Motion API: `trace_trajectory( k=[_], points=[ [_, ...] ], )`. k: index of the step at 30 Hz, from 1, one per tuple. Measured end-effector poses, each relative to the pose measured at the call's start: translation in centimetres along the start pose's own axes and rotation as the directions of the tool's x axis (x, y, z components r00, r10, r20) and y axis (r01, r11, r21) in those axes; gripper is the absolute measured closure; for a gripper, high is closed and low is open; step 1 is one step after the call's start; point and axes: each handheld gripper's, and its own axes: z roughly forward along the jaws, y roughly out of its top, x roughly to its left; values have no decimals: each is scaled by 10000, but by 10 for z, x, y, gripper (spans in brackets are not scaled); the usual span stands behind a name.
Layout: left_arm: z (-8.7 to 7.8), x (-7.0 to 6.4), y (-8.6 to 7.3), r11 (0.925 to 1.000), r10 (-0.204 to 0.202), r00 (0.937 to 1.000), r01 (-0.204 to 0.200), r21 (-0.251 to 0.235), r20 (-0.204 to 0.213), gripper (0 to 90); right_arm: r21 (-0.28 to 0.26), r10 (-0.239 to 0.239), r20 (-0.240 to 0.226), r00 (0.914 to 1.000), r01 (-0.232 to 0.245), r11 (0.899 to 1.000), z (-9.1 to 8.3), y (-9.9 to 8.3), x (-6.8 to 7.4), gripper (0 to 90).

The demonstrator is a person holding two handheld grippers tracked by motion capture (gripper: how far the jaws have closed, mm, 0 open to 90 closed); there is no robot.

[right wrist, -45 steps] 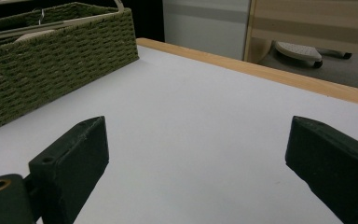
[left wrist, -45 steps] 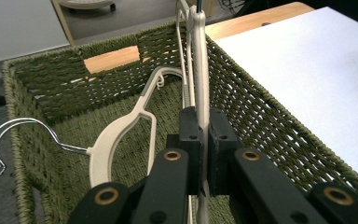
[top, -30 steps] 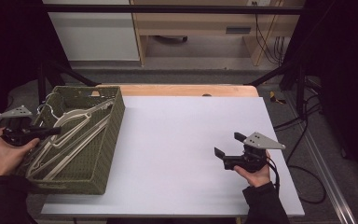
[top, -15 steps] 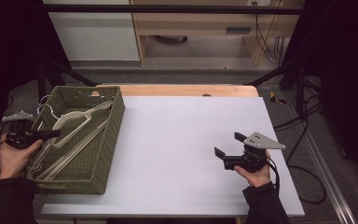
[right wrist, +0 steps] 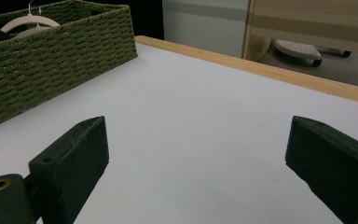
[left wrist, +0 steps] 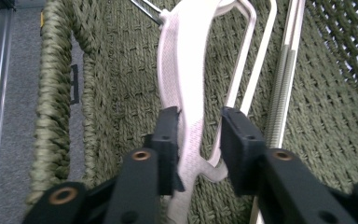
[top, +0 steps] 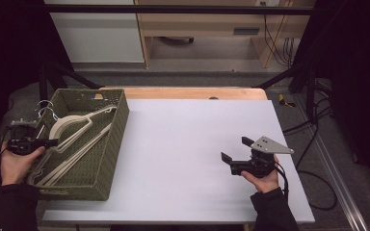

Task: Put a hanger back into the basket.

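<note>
A green woven basket (top: 119, 120) stands on the left part of the white table (top: 188, 130) and holds several white clothes hangers (top: 72, 123). My left gripper (top: 48, 142) reaches in over the basket's left rim. In the left gripper view it (left wrist: 198, 126) is open, its jaws straddling the arm of one white hanger (left wrist: 186, 60). One jaw touches the hanger and a gap shows at the other. My right gripper (top: 234, 148) rests low over the table's right side, open wide with nothing between its jaws (right wrist: 196, 140). It points toward the basket (right wrist: 56, 60).
Wire hooks of the hangers (top: 46, 107) stick out past the basket's far left corner. A wooden strip (top: 192, 92) borders the table's far edge. Black frame posts and cables (top: 313, 125) lie beyond the right edge.
My left gripper has dipped lower into the basket and shifted slightly nearer, now straddling a hanger arm. The right gripper has not moved.
</note>
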Motion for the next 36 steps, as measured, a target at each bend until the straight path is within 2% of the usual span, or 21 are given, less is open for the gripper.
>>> trace_trajectory(
  k=[7, 12, 14, 16, 17, 18, 19, 20, 21, 23, 24, 27, 29, 30, 31, 32, 33, 34, 36],
  points=[
    [-2, -2, -1, 9998, 12, 9997, -7, 223, -231, 576, 14, 6, 3, 10000, -6, 10000, 0, 0, 0, 66],
    [-14, -4, -1, 10000, -66, 9993, 65, -20, -371, 538, 9, 16, 11, 10000, -16, 10000, 0, 0, 0, 66],
    [-19, -5, -1, 9996, -95, 9995, 86, -271, -314, 523, 10, 32, 17, 10000, -32, 10000, -1, 0, 0, 66],
    [-26, -9, -1, 9968, -57, 9999, 46, -792, -129, 497, -18, -12, 3, 10000, 12, 10000, -1, 0, -1, 65],
    [-30, -11, -1, 9944, 47, 10000, -51, -1054, -39, 483, -23, 15, 10, 10000, -15, 10000, -1, 0, -1, 65],
    [-36, -17, -1, 9876, 134, 9998, -113, -1567, 120, 451, -56, 40, 16, 10000, -40, 10000, -3, 0, -1, 63],
    [-36, -17, -1, 9876, 134, 9998, -113, -1567, 120, 438, -56, 40, 16, 10000, -40, 10000, -3, 0, -1, 63],
    [-41, -22, -1, 9785, 228, 9990, -142, -2057, 391, 438, -105, 36, 22, 10000, -36, 9999, -3, 0, -1, 63],
    [-43, -24, -1, 9757, 306, 9984, -194, -2182, 478, 411, -127, 33, 30, 10000, -33, 9999, -4, 1, -2, 61],
    [-50, -34, -2, 9578, 489, 9953, -231, -2863, 834, 379, -162, 32, 30, 10000, -32, 9999, -4, 1, -2, 58],
    [-52, -38, -2, 9518, 605, 9938, -294, -3053, 931, 369, -189, 9, -4, 10000, -9, 9998, -5, 1, -3, 56],
    [-61, -56, -2, 9230, 1032, 9849, -427, -3824, 1392, 320, -241, 49, 14, 10000, -48, 9997, -7, 2, -3, 52],
    [-65, -67, -3, 9078, 1384, 9780, -623, -4147, 1559, 287, -276, 88, 0, 10000, -88, 9996, -9, 2, -4, 50],
    [-68, -76, -3, 8943, 1671, 9713, -770, -4409, 1692, 254, -349, 78, 27, 10000, -77, 9994, -10, 2, -5, 49],
    [-69, -82, -4, 8861, 1817, 9677, -842, -4558, 1746, 254, -349, 78, 27, 10000, -77, 9994, -10, 2, -5, 49],
    [-70, -92, -4, 8724, 2039, 9616, -933, -4798, 1838, 221, -342, 113, 17, 9999, -112, 9994, -11, 2, -5, 47],
    [-71, -98, -5, 8658, 2176, 9578, -1005, -4902, 1878, 186, -405, 123, 1, 9999, -122, 9991, -12, 2, -6, 46],
    [-72, -110, -5, 8538, 2434, 9499, -1139, -5080, 1960, 164, -424, 108, -8, 9999, -108, 9990, -12, 2, -6, 45],
    [-72, -120, -5, 8433, 2640, 9418, -1205, -5238, 2083, 119, -518, 149, -36, 9999, -151, 9985, -15, 2, -7, 42]
  ],
)
